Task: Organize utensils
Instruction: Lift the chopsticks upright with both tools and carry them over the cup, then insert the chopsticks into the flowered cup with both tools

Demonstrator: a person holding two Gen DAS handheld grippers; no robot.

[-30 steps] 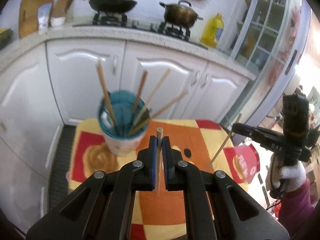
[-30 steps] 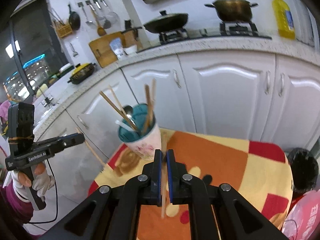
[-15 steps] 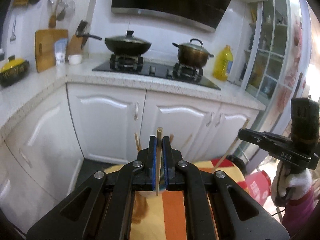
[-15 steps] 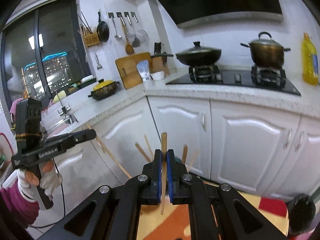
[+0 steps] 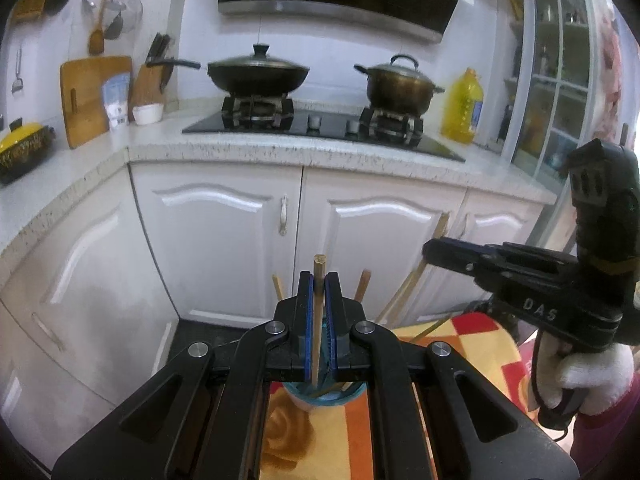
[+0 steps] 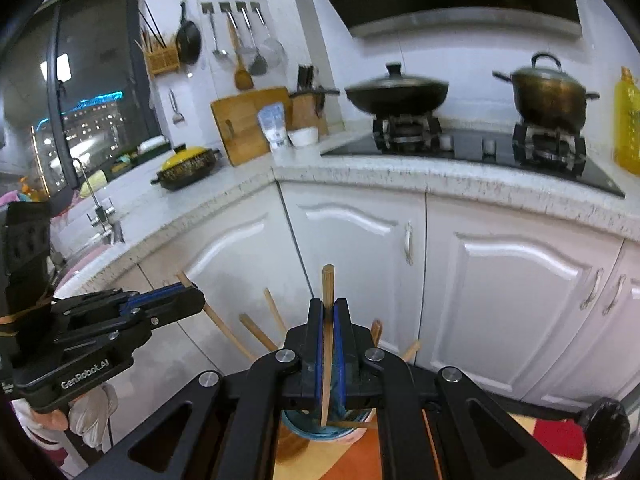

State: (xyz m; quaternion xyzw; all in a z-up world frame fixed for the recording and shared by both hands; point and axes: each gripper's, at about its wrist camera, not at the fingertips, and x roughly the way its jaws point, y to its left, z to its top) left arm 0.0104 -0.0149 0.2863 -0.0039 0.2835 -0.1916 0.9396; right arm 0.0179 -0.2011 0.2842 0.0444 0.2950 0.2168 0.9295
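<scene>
Since a second ago I've tipped both cameras up: the cloth-covered bench has dropped to the bottom edge and the white cabinets, speckled worktop and lidded wok now fill my views. The teal cup sits just under each rig, chopsticks fanning out of it. My left gripper has its jaws clamped on an upright wooden chopstick above the cup. My right gripper is clamped the same way on a second chopstick, its lower tip at the cup's mouth
</scene>
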